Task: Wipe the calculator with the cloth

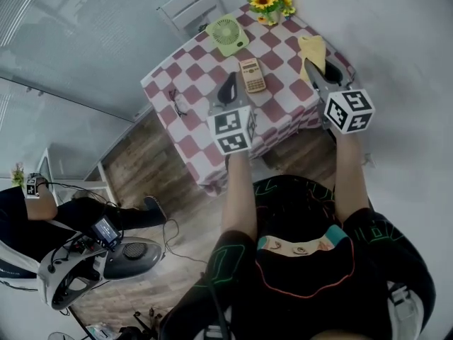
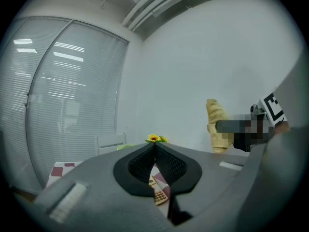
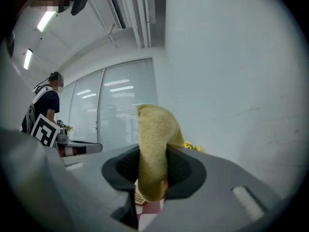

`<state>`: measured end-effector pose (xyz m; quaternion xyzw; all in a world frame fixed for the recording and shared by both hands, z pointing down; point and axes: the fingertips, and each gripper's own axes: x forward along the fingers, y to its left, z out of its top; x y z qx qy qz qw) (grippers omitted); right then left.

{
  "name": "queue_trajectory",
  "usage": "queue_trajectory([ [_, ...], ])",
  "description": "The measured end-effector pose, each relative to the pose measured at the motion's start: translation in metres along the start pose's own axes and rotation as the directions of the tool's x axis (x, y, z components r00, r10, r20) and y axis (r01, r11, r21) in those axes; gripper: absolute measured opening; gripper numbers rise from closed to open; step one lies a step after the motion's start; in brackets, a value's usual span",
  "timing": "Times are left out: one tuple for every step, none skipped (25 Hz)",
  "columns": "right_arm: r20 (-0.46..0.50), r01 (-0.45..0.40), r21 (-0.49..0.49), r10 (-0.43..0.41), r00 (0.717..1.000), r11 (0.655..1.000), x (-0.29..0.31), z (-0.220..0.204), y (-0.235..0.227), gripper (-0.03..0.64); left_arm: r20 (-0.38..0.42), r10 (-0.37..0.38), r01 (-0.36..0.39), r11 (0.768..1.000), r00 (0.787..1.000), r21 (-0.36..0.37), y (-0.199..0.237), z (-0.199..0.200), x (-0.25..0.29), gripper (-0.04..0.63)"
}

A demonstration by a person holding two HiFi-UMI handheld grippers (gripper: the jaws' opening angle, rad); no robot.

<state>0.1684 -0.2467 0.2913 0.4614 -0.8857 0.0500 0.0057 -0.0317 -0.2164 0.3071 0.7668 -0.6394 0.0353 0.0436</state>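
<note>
- Checked tabletop [image 1: 280, 106] sat at the far end of the room, with the calculator [image 1: 252, 75] flat near its middle.
- Right gripper [image 3: 153, 154] had its fingers clamped on the cloth [image 3: 155, 124], to the right of the calculator and clear of it.
- Left gripper [image 2: 154, 148] hovered just left of the calculator, fingers pressed together and empty.
- Wiping looked not yet begun; next, the cloth needs bringing left and down onto the keys.

Head view: high up, facing steeply down past both arms onto the checked bench [image 1: 276, 108], well off. Left gripper view: low, level, toward the far wall; right tool [image 2: 219, 126] at its right edge. Right gripper view: likewise, cloth [image 3: 154, 149] close, blocking centre; left tool [image 3: 94, 148] at left. All three share sunflowers [image 1: 269, 2] and calculator [image 1: 252, 75].
</note>
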Motion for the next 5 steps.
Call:
queue_trajectory([
  [0.004,-0.001,-0.002,0.001,1.0,1.0,0.0,0.002,-0.001,0.114,0.0,-0.004,0.004,1.0,1.0,0.003,-0.001,0.001,0.001,0.009],
  [0.007,-0.002,-0.004,0.002,1.0,1.0,0.0,0.004,-0.002,0.114,-0.002,-0.008,0.008,1.0,1.0,0.005,-0.004,0.001,0.002,0.009],
  [0.01,-0.001,-0.005,0.001,1.0,1.0,-0.001,0.005,-0.003,0.114,-0.005,-0.014,0.014,1.0,1.0,0.007,-0.006,0.0,0.002,0.009],
  [0.013,-0.001,-0.005,0.001,1.0,1.0,-0.002,0.007,-0.004,0.114,-0.009,-0.02,0.02,1.0,1.0,0.008,-0.01,0.0,0.003,0.009],
  [0.017,0.0,-0.006,0.0,1.0,1.0,-0.003,0.008,-0.005,0.114,-0.012,-0.027,0.028,1.0,1.0,0.01,-0.013,-0.001,0.003,0.009],
])
